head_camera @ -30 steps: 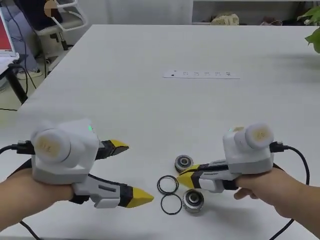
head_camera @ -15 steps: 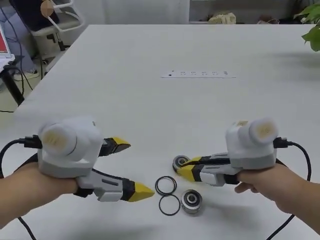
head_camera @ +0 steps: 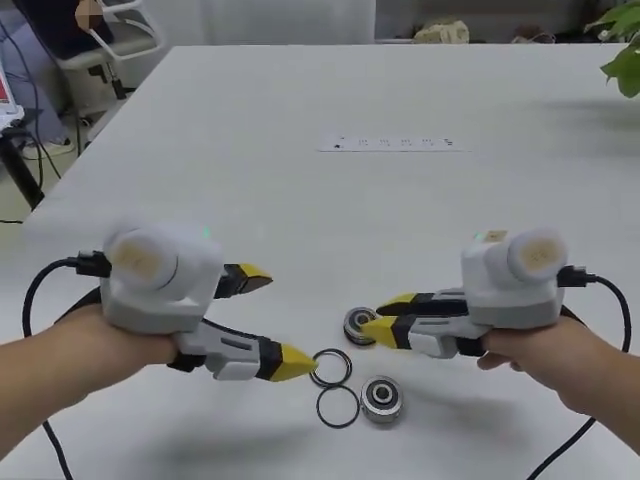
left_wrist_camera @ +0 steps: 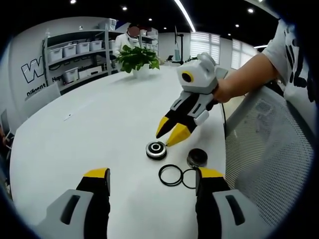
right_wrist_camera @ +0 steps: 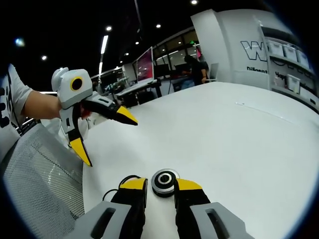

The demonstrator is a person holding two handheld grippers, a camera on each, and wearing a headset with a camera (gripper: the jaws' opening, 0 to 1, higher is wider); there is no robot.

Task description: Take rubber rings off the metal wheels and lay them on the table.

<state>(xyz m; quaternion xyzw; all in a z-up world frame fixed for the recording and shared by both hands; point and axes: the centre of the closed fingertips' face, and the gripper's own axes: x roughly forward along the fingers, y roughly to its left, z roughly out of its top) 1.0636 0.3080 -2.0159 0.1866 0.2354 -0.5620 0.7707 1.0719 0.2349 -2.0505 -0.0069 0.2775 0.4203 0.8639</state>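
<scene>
Two metal wheels lie near the table's front edge: one [head_camera: 359, 323] [left_wrist_camera: 156, 150] [right_wrist_camera: 165, 181] further off, the other [head_camera: 383, 397] [left_wrist_camera: 197, 158] closer. Two loose black rubber rings [head_camera: 331, 367] [head_camera: 338, 406] [left_wrist_camera: 170, 175] lie on the table to their left. My right gripper [head_camera: 388, 316] [right_wrist_camera: 160, 185] is narrowly open and holds nothing, its tips just beside the far wheel; it also shows in the left gripper view [left_wrist_camera: 170, 133]. My left gripper [head_camera: 281, 318] [left_wrist_camera: 152, 177] [right_wrist_camera: 109, 141] stands wide open, its lower tip almost at the upper ring.
The white table [head_camera: 300, 200] stretches far ahead, with a flat white socket strip [head_camera: 393, 144] in its middle. A plant [head_camera: 622, 62] stands at the far right corner. An office chair [head_camera: 125, 35] is beyond the far left edge. Cables trail from both grippers.
My right gripper has lifted from between the wheels to beside the far wheel, its jaws parted a little. The left gripper has moved right toward the rings. Wheels and rings lie as before.
</scene>
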